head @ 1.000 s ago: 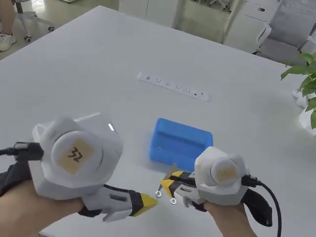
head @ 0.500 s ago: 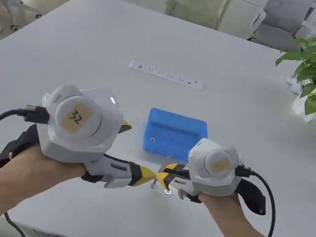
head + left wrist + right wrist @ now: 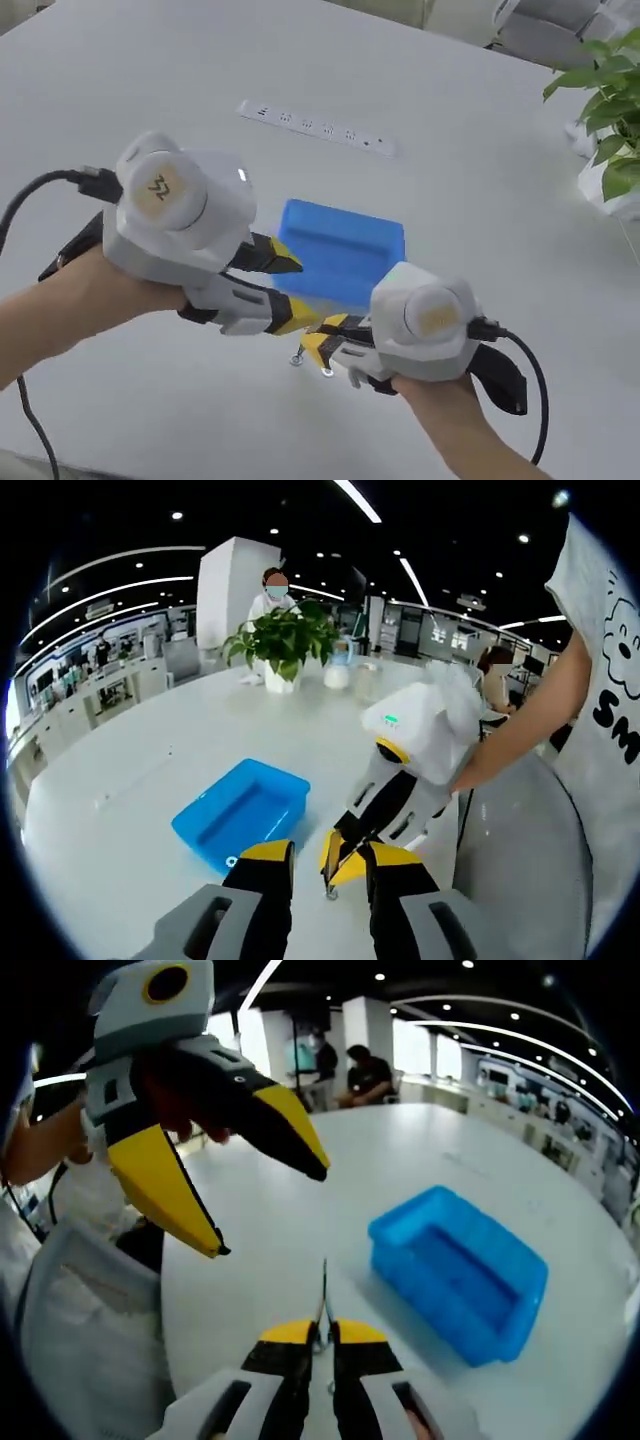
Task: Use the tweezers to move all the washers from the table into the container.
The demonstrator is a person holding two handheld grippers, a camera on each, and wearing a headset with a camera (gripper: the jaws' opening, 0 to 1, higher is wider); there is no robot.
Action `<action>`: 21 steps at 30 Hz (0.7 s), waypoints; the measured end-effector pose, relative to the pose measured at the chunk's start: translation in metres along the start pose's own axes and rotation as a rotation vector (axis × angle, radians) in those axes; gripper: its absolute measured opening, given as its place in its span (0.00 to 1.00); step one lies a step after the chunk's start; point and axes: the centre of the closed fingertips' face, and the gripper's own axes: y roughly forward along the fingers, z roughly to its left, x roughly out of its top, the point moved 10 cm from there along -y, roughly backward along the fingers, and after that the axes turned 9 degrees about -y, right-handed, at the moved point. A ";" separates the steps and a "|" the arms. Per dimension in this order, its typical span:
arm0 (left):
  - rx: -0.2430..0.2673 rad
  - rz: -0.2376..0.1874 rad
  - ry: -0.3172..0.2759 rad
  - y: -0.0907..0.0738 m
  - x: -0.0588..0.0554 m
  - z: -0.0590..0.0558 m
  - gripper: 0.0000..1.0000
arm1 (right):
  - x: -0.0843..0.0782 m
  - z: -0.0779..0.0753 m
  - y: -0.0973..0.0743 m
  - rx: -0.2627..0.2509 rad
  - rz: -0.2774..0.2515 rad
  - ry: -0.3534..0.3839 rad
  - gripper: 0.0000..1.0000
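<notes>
Okay, both tools sit low over the white worktop, tips nearly meeting just in front of the blue container.

The left hand wraps its tool from behind, with the forearm coming in from the lower left. The left tool points right, toward the other tool. Its jaws are spread wide, released. In the right gripper view the same tool comes in from the upper left, with both yellow-and-black jaws angled down and tips above the worktop.

The right hand comes up from the bottom right, wrist bent and knuckles under the white housing. The right tool points left and slightly down. It is clenched on the tweezers, a thin metal strip sticking straight out between the closed yellow jaws. In the left gripper view the right tool's tip and the tweezers sit in the gap between the left tool's open jaws.

One washer lies on the worktop just below the tool tips, and a second washer lies just beside it to the right. The tweezer tips are close above them, but contact is too small to tell.

The container stands open side up, just behind both tools. A black cable trails off the left tool. A white power strip lies farther back, well apart from the container. A potted plant sits at the far right.
</notes>
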 end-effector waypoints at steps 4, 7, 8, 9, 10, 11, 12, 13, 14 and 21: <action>-0.043 0.035 0.036 0.011 0.000 0.006 0.19 | 0.000 0.000 0.000 0.009 0.003 -0.022 0.03; -0.079 0.050 0.066 0.016 -0.001 0.008 0.15 | 0.001 -0.001 0.001 0.019 0.004 -0.043 0.03; -0.081 0.053 0.068 0.018 -0.001 0.009 0.14 | 0.002 -0.001 0.001 0.021 0.005 -0.053 0.03; -0.086 0.057 0.070 0.020 -0.001 0.010 0.15 | 0.002 -0.001 0.001 0.023 0.006 -0.058 0.03; -0.095 0.063 0.070 0.021 -0.002 0.011 0.15 | 0.003 -0.001 0.002 0.025 0.006 -0.063 0.03; -0.107 0.066 0.077 0.022 -0.003 0.011 0.14 | 0.003 -0.001 0.002 0.026 0.006 -0.064 0.03; -0.118 0.067 0.085 0.023 -0.003 0.011 0.12 | 0.003 -0.001 0.002 0.029 0.005 -0.068 0.03; -0.120 0.070 0.089 0.024 -0.004 0.011 0.10 | 0.003 -0.001 0.002 0.029 0.005 -0.072 0.03; -0.127 0.075 0.100 0.026 -0.004 0.011 0.08 | 0.004 -0.001 0.003 0.030 0.005 -0.084 0.03; -0.141 0.087 0.133 0.030 -0.008 0.010 0.01 | 0.006 0.001 0.004 0.033 0.008 -0.129 0.03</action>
